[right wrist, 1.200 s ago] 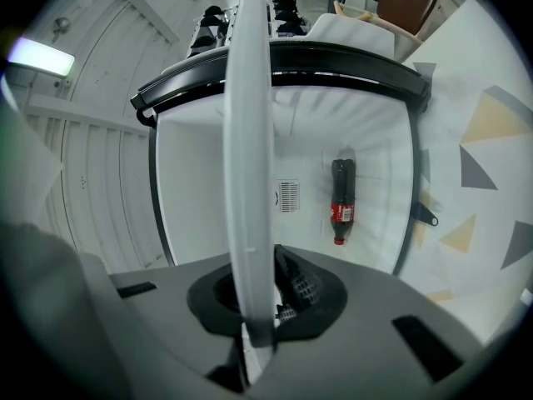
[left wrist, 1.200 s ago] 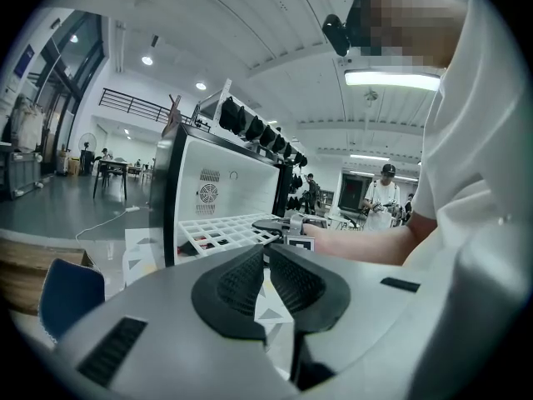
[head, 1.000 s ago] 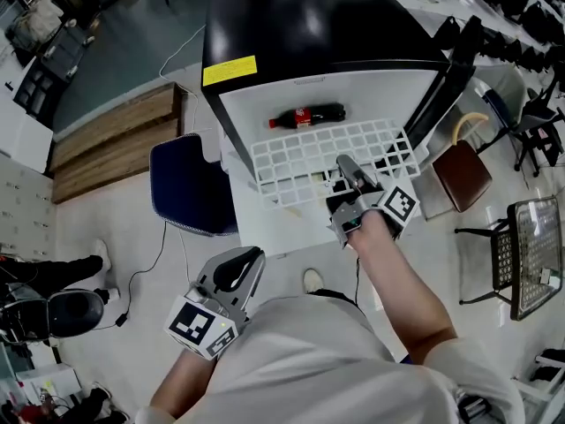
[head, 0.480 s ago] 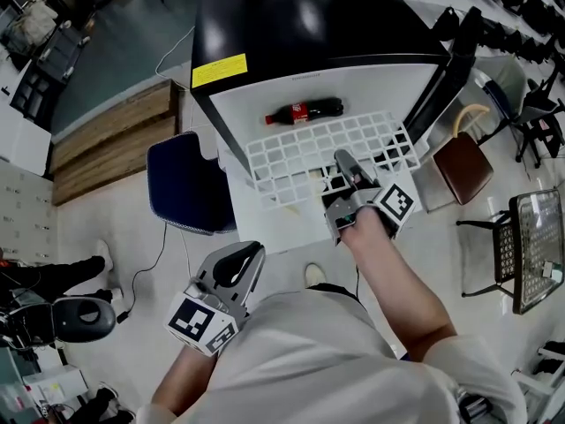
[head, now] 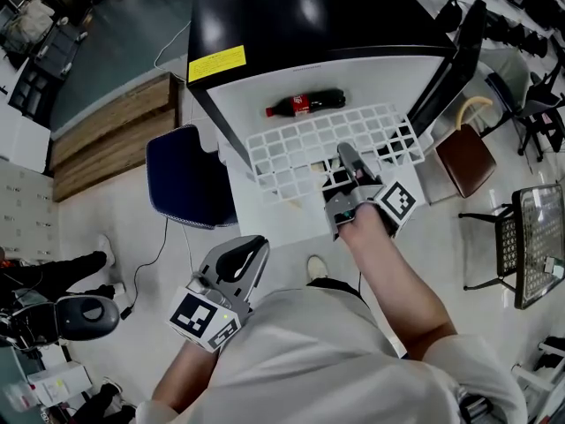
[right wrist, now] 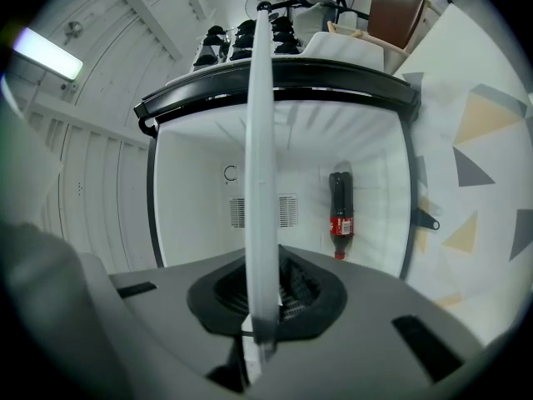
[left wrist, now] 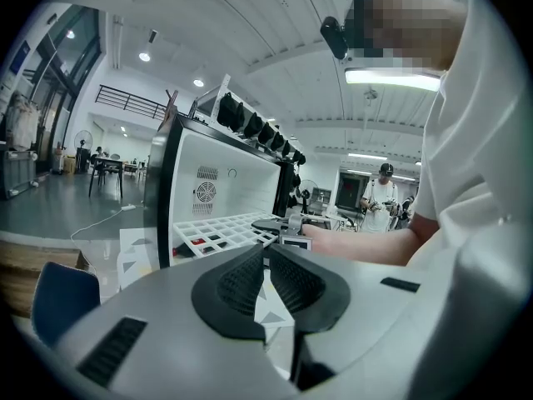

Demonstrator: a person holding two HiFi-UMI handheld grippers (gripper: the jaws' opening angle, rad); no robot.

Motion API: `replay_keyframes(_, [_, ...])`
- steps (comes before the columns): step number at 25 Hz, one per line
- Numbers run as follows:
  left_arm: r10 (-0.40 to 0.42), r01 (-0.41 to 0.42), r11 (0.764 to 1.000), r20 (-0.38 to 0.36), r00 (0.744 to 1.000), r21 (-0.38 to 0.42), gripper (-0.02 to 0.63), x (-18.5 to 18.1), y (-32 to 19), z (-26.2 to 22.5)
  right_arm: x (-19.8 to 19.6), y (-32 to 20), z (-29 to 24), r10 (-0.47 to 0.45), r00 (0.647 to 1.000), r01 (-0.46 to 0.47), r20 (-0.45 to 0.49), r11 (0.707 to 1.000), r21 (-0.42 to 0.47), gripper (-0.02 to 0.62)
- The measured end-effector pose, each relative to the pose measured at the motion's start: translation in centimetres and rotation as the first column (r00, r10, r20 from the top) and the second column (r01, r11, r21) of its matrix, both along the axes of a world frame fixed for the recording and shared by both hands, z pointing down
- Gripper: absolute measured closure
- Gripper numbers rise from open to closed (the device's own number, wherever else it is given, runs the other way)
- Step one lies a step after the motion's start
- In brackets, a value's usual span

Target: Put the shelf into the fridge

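**Shelf at the fridge mouth, right tool clamped on its near edge**

The right tool (head: 348, 160) reaches out toward 12 o'clock, and its jaws are closed on the near edge of the white grid shelf (head: 311, 145). In the right gripper view the shelf runs edge-on, a thin white bar pinched between the black pads. The shelf lies across the open front of the black fridge (head: 309, 16). Its far edge sits just beside a cola bottle (head: 305, 103) that lies on its side in the white interior. The fridge door (head: 452, 60) stands open at 2 o'clock.

At 7 o'clock the left tool (head: 238, 265) hangs close to the person's body, well apart from the fridge. Its jaws are together with nothing between them.

A blue chair (head: 185, 179) sits at the fridge's 9 o'clock side. A brown chair (head: 465, 157) sits at 3 o'clock, beyond the door.
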State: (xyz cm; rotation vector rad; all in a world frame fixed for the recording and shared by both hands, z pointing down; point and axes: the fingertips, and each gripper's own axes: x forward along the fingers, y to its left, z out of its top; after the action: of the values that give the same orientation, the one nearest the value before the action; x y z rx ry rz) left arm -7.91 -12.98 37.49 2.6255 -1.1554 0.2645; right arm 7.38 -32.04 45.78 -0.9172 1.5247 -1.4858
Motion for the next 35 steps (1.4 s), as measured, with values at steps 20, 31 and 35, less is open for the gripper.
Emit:
replay_keyframes(20, [0.006, -0.006, 1.0, 0.012, 1.0, -0.004, 0.571, -1.0, 0.8, 0.1, 0.0, 0.0, 0.2, 0.099, 0.995, -0.099, -0.021, 0.995, -0.004, 0.563])
replay_keyframes(31, [-0.024, 0.024, 1.0, 0.013, 1.0, -0.01, 0.571, -1.6, 0.1, 0.2, -0.7, -2.1, 0.4, 0.059, 0.998, -0.059, -0.037, 0.998, -0.008, 0.563])
replay_keyframes(35, [-0.029, 0.029, 1.0, 0.013, 1.0, -0.012, 0.571, -1.4, -0.3, 0.2, -0.8, -2.8, 0.4, 0.037, 0.999, -0.038, -0.039, 0.999, -0.006, 0.563])
